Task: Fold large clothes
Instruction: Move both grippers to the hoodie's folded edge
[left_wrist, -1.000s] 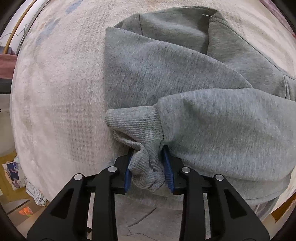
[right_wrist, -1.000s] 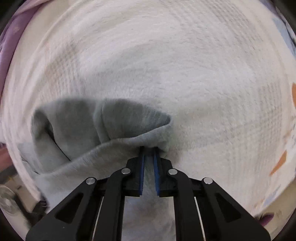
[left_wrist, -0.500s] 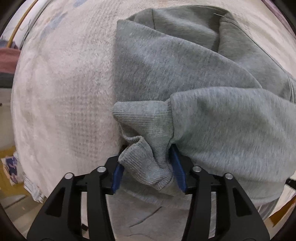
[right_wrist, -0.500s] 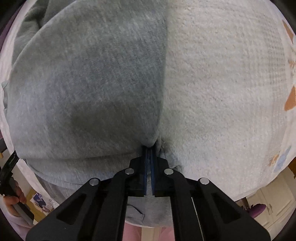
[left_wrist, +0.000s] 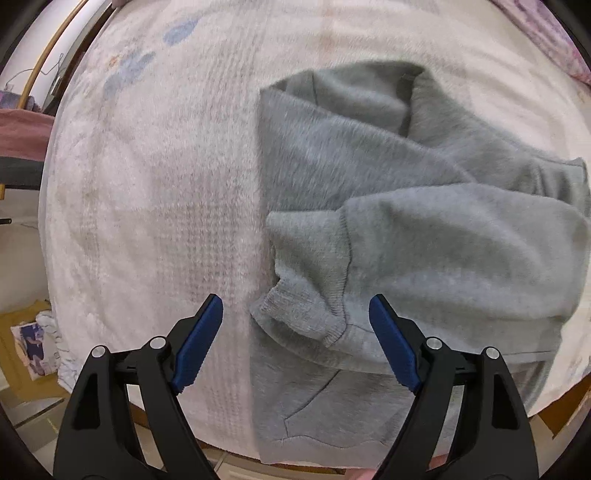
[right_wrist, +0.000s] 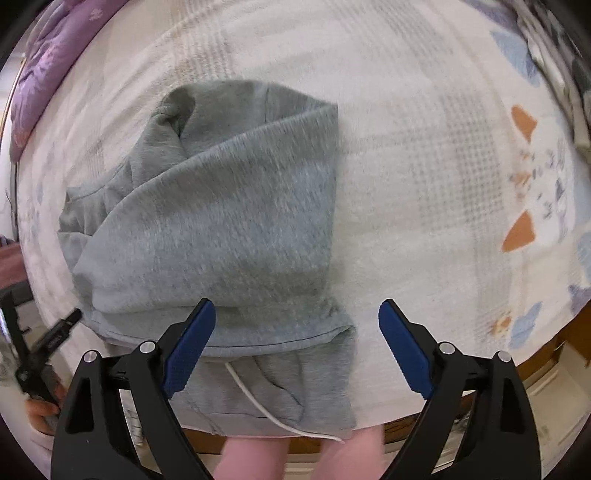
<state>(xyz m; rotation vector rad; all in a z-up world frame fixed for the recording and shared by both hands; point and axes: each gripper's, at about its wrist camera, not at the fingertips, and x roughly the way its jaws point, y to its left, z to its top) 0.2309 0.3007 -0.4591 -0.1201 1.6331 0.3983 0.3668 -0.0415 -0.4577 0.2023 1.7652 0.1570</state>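
Item: grey hoodie (left_wrist: 406, 229), sleeves folded in, near bed (left_wrist: 147, 184) edge. We had just released left gripper (left_wrist: 295, 339) and right gripper (right_wrist: 297, 341); both had just been opening, empty. Next, we judged: regrip hem, fold upward.

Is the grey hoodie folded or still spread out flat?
Partly folded: the grey hoodie has a sleeve laid across its body, cuff near one edge.

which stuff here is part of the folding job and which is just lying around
Part of the job:
- grey hoodie
- left gripper, open
- right gripper, open

Just lying about:
- purple quilt
- papers on the floor
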